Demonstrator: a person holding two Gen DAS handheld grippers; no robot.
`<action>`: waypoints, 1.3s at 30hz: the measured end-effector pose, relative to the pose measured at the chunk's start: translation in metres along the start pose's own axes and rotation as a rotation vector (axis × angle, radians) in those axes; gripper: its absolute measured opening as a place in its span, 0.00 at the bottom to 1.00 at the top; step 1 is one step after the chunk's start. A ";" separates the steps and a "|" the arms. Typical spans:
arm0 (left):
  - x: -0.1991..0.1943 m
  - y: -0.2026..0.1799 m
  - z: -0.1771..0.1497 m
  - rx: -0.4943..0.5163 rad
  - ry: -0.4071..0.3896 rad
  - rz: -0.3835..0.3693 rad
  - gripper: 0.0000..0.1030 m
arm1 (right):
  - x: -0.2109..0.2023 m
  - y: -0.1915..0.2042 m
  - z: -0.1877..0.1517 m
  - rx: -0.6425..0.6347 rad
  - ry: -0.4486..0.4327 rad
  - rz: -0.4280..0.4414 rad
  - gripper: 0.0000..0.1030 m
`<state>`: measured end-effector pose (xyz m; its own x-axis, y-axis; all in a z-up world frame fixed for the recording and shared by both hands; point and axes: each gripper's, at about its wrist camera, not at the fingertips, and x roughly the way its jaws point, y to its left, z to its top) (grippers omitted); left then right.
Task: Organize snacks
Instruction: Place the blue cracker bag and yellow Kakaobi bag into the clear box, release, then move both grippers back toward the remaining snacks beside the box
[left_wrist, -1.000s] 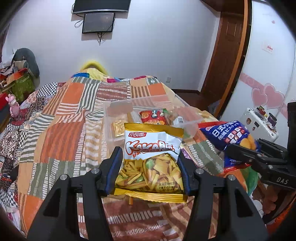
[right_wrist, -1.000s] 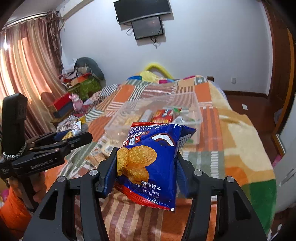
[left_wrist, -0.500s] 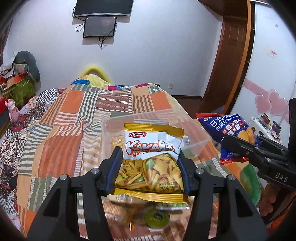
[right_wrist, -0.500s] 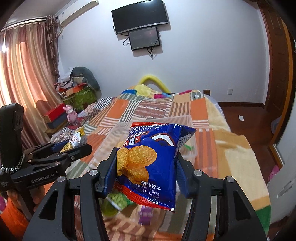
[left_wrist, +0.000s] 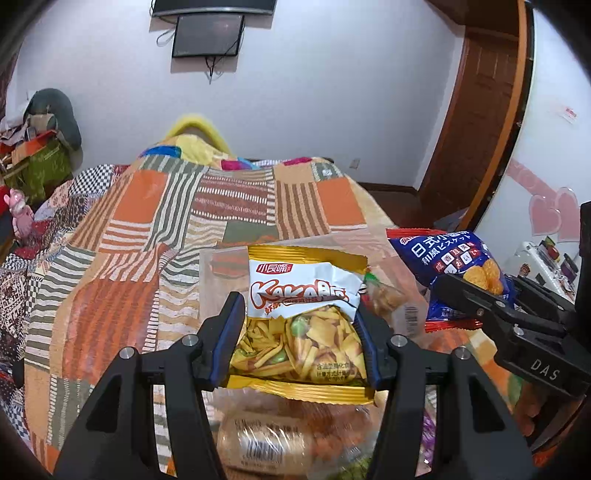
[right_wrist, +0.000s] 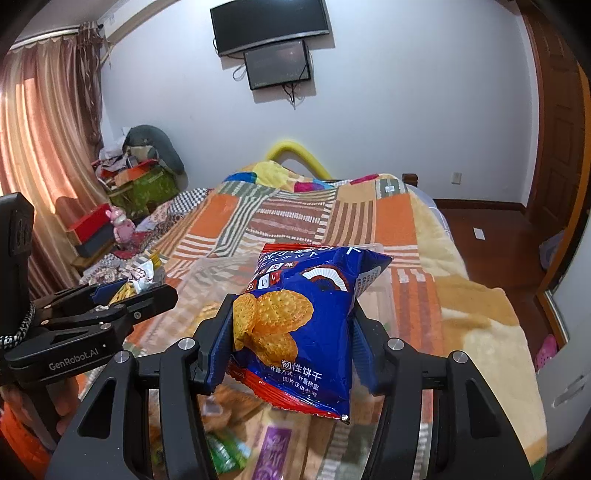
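Crinkly yellow foil pack in left hand-held gripper, glossy blue biscuit pack in right.

I counted two snack bags in my fingers: one yellow bag and one blue biscuit bag. One clear bin (contents blurred), two wall screens.

Clear bin crowded with snacks, quilt left of it bare

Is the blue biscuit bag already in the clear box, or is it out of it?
Out. The blue biscuit bag is clamped between the right tongs, held above the clear box, whose rim shows behind and below it.
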<state>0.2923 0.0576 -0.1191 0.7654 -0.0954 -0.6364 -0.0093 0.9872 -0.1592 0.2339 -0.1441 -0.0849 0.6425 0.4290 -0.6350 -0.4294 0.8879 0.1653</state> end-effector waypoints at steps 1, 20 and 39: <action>0.005 0.001 0.000 -0.001 0.008 0.001 0.54 | 0.005 0.000 0.000 -0.001 0.009 -0.001 0.51; 0.028 0.008 -0.002 -0.031 0.069 0.000 0.55 | 0.024 -0.005 -0.003 -0.023 0.097 -0.010 0.57; -0.063 0.041 -0.042 -0.010 0.054 0.081 0.56 | -0.043 -0.006 -0.016 -0.013 0.035 -0.015 0.57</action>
<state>0.2167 0.0983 -0.1169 0.7263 -0.0225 -0.6870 -0.0765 0.9906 -0.1133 0.1987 -0.1708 -0.0703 0.6265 0.4090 -0.6635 -0.4277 0.8920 0.1460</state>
